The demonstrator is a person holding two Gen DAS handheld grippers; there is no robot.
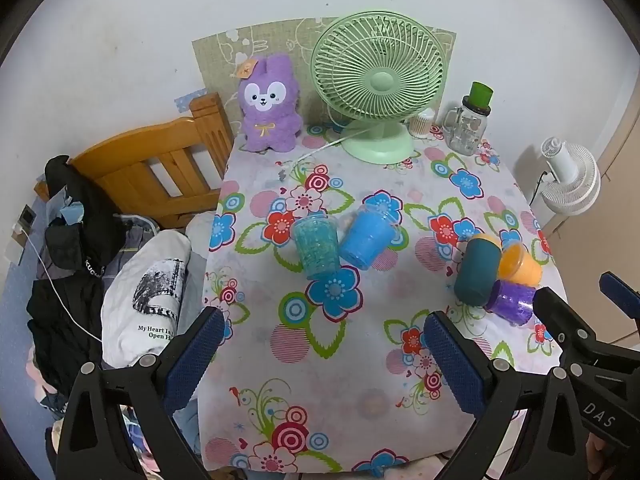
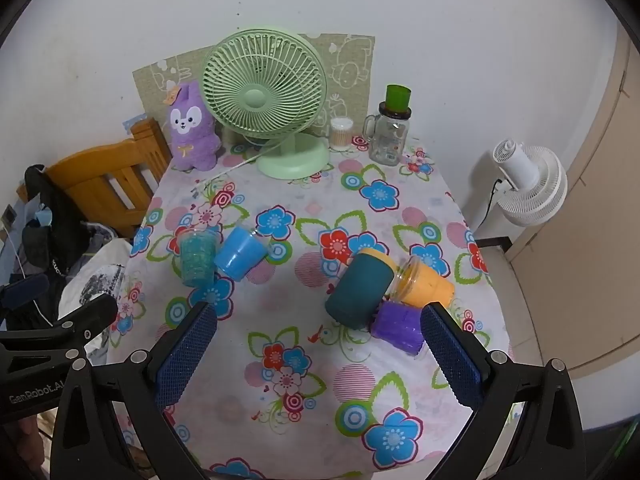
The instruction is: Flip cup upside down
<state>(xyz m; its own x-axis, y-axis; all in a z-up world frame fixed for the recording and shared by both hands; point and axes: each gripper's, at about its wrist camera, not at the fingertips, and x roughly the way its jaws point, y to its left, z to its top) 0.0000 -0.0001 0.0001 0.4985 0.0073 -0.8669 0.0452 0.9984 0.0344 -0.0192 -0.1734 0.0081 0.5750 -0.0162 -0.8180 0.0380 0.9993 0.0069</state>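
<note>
Cups lay tipped on their sides on the floral tablecloth (image 1: 320,380) in two clusters: a teal glitter cup (image 1: 316,246) touching a light blue cup (image 1: 366,240) toward the left, and a dark teal cup (image 2: 358,290), an orange cup (image 2: 426,282) and a purple cup (image 2: 398,324) bunched together at the right. The left gripper (image 1: 324,360) and the right gripper (image 2: 318,356) both hovered near the table's front edge, fingers spread wide and holding nothing.
</note>
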